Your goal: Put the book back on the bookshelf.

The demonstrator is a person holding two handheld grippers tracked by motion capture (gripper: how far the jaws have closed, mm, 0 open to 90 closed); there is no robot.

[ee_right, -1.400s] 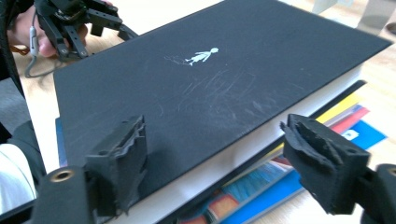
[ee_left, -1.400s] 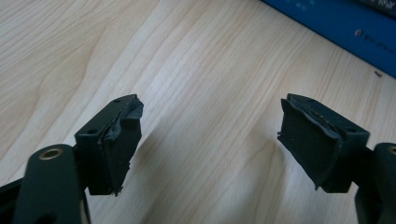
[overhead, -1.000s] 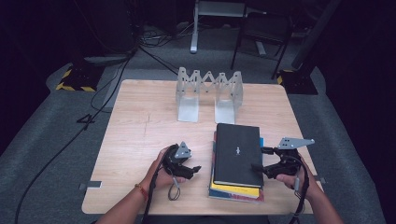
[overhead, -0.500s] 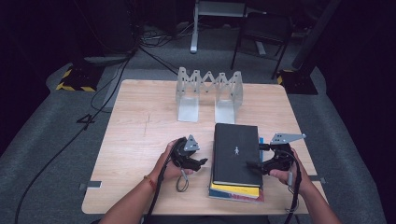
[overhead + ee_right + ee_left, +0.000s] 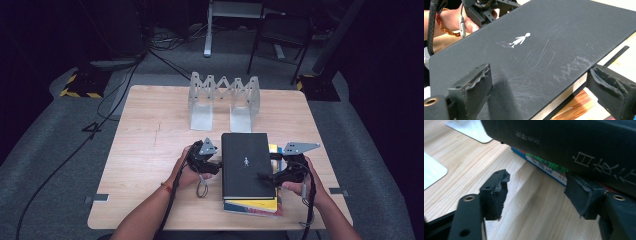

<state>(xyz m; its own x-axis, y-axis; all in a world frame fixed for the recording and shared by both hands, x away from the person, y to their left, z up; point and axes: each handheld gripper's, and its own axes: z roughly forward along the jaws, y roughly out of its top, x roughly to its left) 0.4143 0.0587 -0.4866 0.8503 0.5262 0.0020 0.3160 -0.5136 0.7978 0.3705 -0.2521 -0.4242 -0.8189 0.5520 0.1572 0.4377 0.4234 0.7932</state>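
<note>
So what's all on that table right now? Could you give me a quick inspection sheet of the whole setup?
Surface: pale wooden table, bare wood at the left.
Job's things: black book topping a stack of books.
Clutter: folding metal book rack behind the stack.
Grippers: left claw at the black book's spine, jaws just closing, nothing pinched; right claw open, jaws astride the cover's edge.
Cables: one trails from each claw; more on the floor.
Surroundings: dark room, grey floor, metal stands.
</note>
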